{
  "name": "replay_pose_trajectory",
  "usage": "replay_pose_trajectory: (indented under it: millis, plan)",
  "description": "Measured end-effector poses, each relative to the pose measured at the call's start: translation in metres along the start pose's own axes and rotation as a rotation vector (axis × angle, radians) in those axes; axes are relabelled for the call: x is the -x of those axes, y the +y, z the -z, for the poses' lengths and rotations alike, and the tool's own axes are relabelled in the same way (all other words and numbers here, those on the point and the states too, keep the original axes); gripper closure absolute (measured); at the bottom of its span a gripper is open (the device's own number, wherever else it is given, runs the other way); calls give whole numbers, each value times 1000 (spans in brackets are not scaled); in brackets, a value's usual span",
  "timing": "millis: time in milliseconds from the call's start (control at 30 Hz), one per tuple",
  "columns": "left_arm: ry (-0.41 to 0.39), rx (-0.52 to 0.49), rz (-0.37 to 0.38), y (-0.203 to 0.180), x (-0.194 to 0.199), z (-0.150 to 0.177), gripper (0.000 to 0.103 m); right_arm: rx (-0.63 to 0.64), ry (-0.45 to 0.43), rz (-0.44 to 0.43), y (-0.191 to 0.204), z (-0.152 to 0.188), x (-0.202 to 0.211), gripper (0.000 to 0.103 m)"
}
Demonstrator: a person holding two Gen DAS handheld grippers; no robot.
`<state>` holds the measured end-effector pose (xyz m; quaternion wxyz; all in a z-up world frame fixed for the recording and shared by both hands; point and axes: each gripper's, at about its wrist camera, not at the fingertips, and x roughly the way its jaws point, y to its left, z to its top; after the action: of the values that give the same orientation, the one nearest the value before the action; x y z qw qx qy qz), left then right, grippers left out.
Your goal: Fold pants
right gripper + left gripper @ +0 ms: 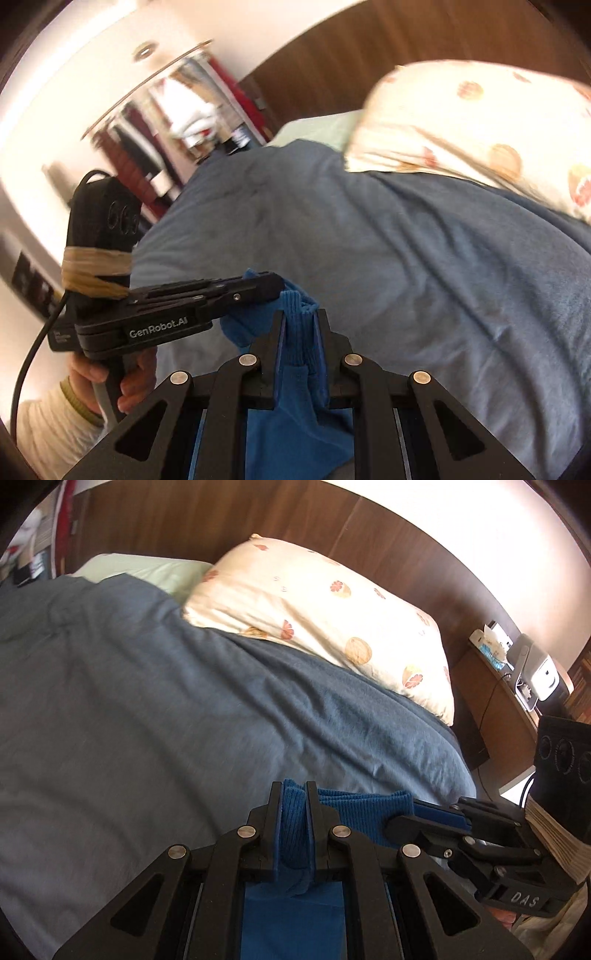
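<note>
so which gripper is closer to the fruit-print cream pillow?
Right, in my judgement. The right gripper sits on the pillow's side of the bed; the left gripper is beside it, farther toward the bed's middle. Both grip the blue ribbed pants, well short of the fruit-print cream pillow.

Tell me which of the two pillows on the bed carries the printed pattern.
The cream pillow nearer the nightstand carries orange citrus-slice prints. The pale green pillow beside it is plain and partly tucked under the grey-blue blanket.

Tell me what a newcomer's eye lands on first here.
The bright blue ribbed pants, pinched between the left gripper and the right gripper, which sit close together low in both views. Behind them lies the grey-blue blanket, with the fruit-print pillow against the wooden headboard.
</note>
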<state>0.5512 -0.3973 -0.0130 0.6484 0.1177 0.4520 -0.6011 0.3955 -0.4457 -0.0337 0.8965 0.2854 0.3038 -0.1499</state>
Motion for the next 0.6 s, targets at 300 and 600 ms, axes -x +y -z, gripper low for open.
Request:
replay_pose_trajectory:
  millis: [300, 600]
  plan:
    - [-13, 85, -19, 31, 32, 78, 92, 175, 47, 2, 69, 58, -3, 87]
    - [15, 177, -65, 58, 49, 153, 91, 294, 173, 6, 105, 121, -26, 87]
